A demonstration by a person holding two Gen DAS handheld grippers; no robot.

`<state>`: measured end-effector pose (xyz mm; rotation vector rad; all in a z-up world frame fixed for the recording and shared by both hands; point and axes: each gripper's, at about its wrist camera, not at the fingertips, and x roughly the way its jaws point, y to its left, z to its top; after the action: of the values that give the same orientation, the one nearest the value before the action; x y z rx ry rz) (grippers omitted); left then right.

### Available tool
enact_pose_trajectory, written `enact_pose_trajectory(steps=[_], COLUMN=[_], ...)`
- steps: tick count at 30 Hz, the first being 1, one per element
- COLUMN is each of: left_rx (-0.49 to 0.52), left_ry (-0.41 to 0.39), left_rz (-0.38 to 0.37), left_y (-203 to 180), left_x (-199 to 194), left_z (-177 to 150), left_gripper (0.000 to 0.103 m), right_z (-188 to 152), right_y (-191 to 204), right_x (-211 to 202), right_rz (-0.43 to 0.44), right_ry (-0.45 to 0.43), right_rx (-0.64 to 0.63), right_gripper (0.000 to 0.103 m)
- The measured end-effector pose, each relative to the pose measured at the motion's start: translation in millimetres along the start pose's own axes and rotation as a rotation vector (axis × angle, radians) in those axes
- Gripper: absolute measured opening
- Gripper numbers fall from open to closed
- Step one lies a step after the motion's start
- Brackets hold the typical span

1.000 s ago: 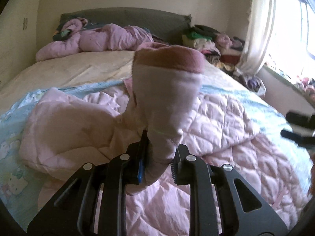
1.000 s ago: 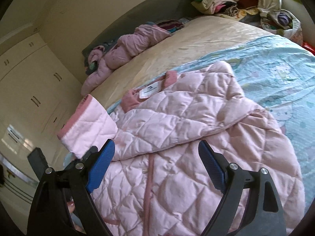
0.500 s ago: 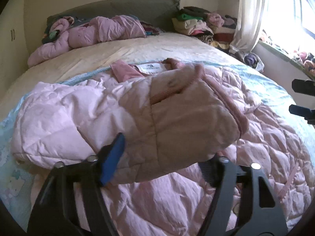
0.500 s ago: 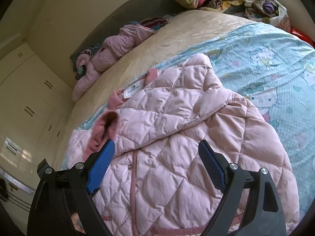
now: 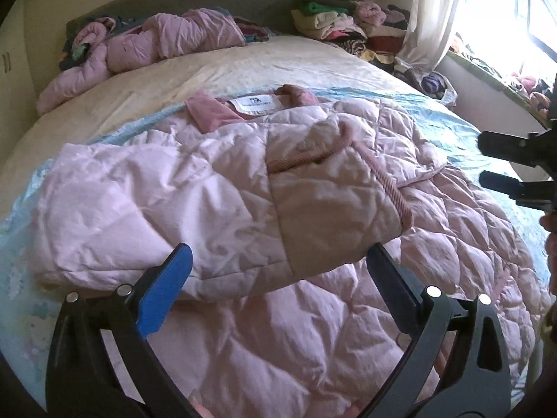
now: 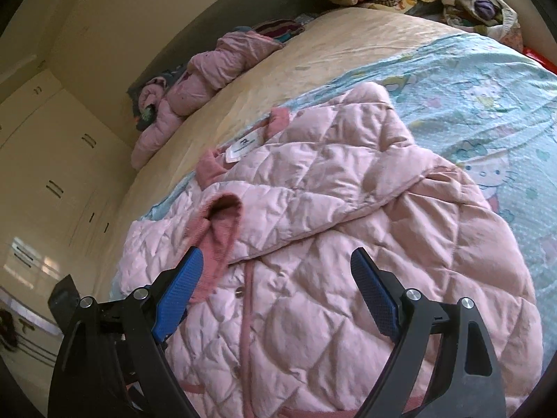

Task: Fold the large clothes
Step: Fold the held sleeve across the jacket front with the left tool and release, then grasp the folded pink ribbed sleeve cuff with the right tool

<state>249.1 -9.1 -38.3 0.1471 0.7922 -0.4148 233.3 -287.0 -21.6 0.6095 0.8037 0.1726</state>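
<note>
your left claw (image 5: 278, 271) is opening wide with nothing pinched, the sleeve (image 5: 243, 202) lying free across the near-left chest of the pink coat (image 5: 400, 278), which is spread over the near half of the bed (image 5: 243, 66); your right claw (image 6: 275, 278) hangs released above the coat's front, gripping nothing. the puffy sleeve may spring back or slide off if you brush it pulling away, and its cuff (image 6: 222, 223) could catch your right claw's left finger. the near hem is cut off by both claws, and i cannot tell how the right sleeve is tucked.
</note>
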Motion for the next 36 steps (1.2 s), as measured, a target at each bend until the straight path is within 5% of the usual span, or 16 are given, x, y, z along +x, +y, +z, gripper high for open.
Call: enact_pose_trajectory(steps=[5, 21, 32, 36], left_rx=[-0.057, -0.280, -0.493, -0.548], left_ry=[-0.085, -0.190, -0.227, -0.235], left_rz=[-0.038, 0.134, 0.208, 0.222], left_y=[21, 116, 193, 215], left_x=[-34, -67, -80, -85], left_z=[11, 16, -3, -9], left_gripper=[0.094, 0.094, 0.094, 0.094], right_z=[9, 28, 30, 28], right_y=[18, 61, 50, 63], right_x=[11, 89, 139, 135], right_rz=[0.039, 0.116, 0.075, 0.086], right_ry=[0.018, 0.150, 0.195, 0.137], right_rx=[-0.021, -0.006, 0.067, -0.022], right_gripper=[0.086, 0.085, 0.041, 0.012])
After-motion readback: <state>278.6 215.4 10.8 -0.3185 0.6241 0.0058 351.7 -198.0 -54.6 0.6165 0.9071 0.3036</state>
